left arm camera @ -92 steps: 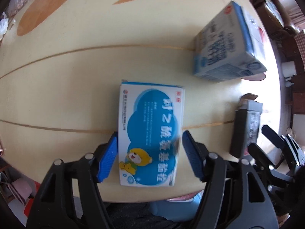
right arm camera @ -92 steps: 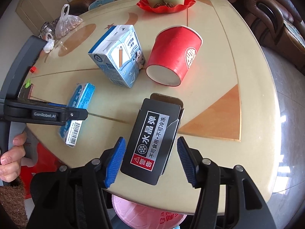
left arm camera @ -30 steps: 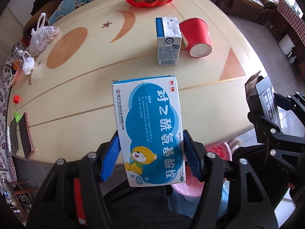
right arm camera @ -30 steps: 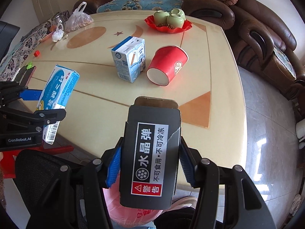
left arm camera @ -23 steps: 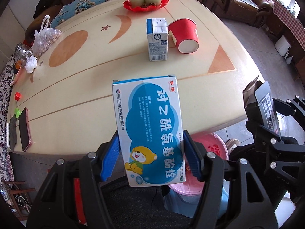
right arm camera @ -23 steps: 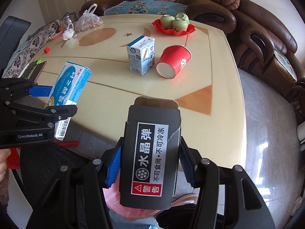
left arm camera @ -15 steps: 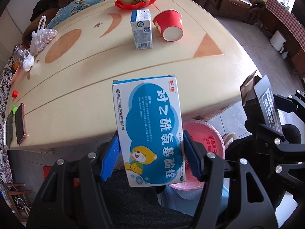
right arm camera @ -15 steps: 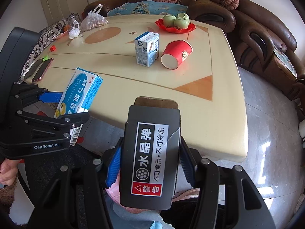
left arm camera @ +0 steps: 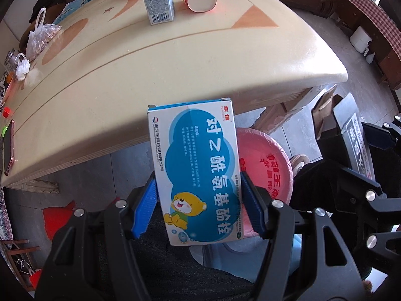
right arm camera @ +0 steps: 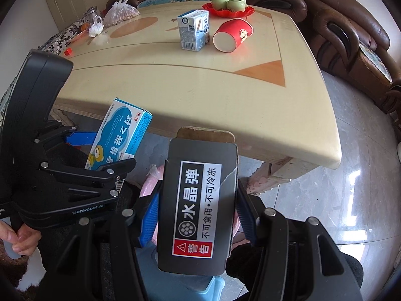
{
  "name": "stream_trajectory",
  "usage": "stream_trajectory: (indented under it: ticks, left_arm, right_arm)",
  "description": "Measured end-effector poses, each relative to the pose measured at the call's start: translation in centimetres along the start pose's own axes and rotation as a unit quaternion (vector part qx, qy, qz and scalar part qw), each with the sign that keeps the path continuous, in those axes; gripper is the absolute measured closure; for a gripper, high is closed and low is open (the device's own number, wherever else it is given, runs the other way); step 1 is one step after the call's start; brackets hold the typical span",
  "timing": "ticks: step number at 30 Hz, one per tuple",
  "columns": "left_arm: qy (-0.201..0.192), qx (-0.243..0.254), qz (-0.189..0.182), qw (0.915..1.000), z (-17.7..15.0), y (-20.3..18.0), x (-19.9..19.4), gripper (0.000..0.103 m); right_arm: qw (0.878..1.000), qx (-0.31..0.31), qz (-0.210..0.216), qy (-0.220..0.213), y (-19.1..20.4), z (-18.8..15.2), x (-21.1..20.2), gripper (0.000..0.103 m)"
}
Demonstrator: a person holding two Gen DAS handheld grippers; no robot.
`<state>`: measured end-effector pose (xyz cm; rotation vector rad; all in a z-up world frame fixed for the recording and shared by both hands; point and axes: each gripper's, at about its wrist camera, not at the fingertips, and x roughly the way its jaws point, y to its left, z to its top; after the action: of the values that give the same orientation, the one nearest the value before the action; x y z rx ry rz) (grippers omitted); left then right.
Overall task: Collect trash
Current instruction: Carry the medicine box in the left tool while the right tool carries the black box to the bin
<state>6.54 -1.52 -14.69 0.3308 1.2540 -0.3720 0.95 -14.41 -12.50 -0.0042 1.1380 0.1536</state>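
My left gripper [left arm camera: 198,208] is shut on a blue and white medicine box [left arm camera: 195,170] and holds it in the air off the table's front edge, above a pink trash bin [left arm camera: 265,163]. My right gripper [right arm camera: 196,219] is shut on a black box [right arm camera: 198,205] with a white label, also off the table, with the pink bin [right arm camera: 150,183] partly hidden below it. The medicine box [right arm camera: 120,138] and the left gripper [right arm camera: 82,170] show at the left of the right wrist view. The black box [left arm camera: 351,138] shows at the right of the left wrist view.
On the cream table [right arm camera: 200,80] stand a milk carton [right arm camera: 194,30], a red paper cup [right arm camera: 233,37] on its side, a red plate with green cups [right arm camera: 228,6] and a plastic bag [right arm camera: 120,10]. A phone [left arm camera: 8,148] lies at the table's left edge. Brown sofas [right arm camera: 351,37] stand behind and to the right.
Both grippers have closed on their boxes, lifted them and drawn back from the table over the floor. The pink bin has come into view under them.
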Motion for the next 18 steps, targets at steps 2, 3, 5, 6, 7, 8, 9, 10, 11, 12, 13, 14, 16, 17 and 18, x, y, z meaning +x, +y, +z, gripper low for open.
stream_trajectory:
  ticks: [2, 3, 5, 6, 7, 8, 9, 10, 11, 12, 13, 14, 16, 17, 18]
  left_arm:
    - [0.009, 0.0, -0.006, 0.9999, -0.4, -0.2, 0.8, 0.041]
    - [0.013, 0.002, -0.005, 0.9999, -0.6, -0.4, 1.3, 0.041]
    - [0.019, 0.005, -0.001, 0.9998, -1.0, -0.8, 2.2, 0.041]
    - [0.025, 0.007, -0.004, 0.9997, -1.1, -0.9, 2.7, 0.041]
    - [0.032, 0.007, -0.009, 0.9994, -1.3, -1.0, 3.2, 0.041]
    - [0.038, 0.007, -0.012, 0.9992, -1.5, -1.2, 3.7, 0.041]
    - [0.044, 0.009, -0.013, 0.9989, -1.6, -1.4, 4.2, 0.041]
    - [0.047, 0.011, -0.013, 0.9987, -1.8, -1.5, 4.6, 0.041]
    - [0.051, 0.012, -0.014, 0.9985, -1.9, -1.7, 5.0, 0.041]
    - [0.056, 0.014, -0.017, 0.9982, -2.0, -1.9, 5.4, 0.041]
    - [0.06, 0.014, -0.02, 0.9979, -2.0, -2.0, 5.9, 0.041]
    - [0.066, 0.014, -0.024, 0.9974, -2.1, -2.0, 6.4, 0.041]
    - [0.075, 0.015, -0.023, 0.9968, -2.3, -2.2, 7.3, 0.041]
    - [0.081, 0.015, -0.022, 0.9964, -2.4, -2.2, 7.8, 0.041]
    - [0.087, 0.014, -0.024, 0.9959, -2.5, -2.3, 8.3, 0.041]
  right_arm:
    - [1.0, 0.004, -0.001, 0.006, 0.0, -0.7, 0.7, 0.049]
    - [1.0, 0.007, -0.001, 0.01, -0.1, -1.0, 1.0, 0.049]
    - [1.0, 0.017, 0.002, 0.02, -0.4, -1.6, 2.1, 0.049]
    - [0.999, 0.023, 0.006, 0.027, -0.5, -1.9, 2.6, 0.049]
    - [0.999, 0.029, 0.01, 0.034, -0.7, -2.3, 3.2, 0.049]
    - [0.999, 0.034, 0.012, 0.041, -0.8, -2.6, 3.8, 0.049]
    - [0.998, 0.036, 0.012, 0.045, -0.8, -2.9, 4.3, 0.049]
    - [0.998, 0.038, 0.01, 0.05, -0.9, -3.2, 4.9, 0.049]
    - [0.998, 0.039, 0.01, 0.054, -0.9, -3.5, 5.4, 0.049]
    - [0.997, 0.042, 0.01, 0.058, -1.0, -3.8, 5.8, 0.049]
    - [0.997, 0.045, 0.012, 0.062, -1.1, -4.0, 6.4, 0.049]
    - [0.996, 0.05, 0.014, 0.067, -1.3, -4.2, 7.0, 0.049]
    - [0.995, 0.059, 0.016, 0.076, -1.7, -4.7, 8.0, 0.049]
    - [0.995, 0.063, 0.017, 0.08, -2.0, -4.8, 8.5, 0.049]
    - [0.994, 0.07, 0.019, 0.083, -2.2, -5.0, 9.1, 0.049]
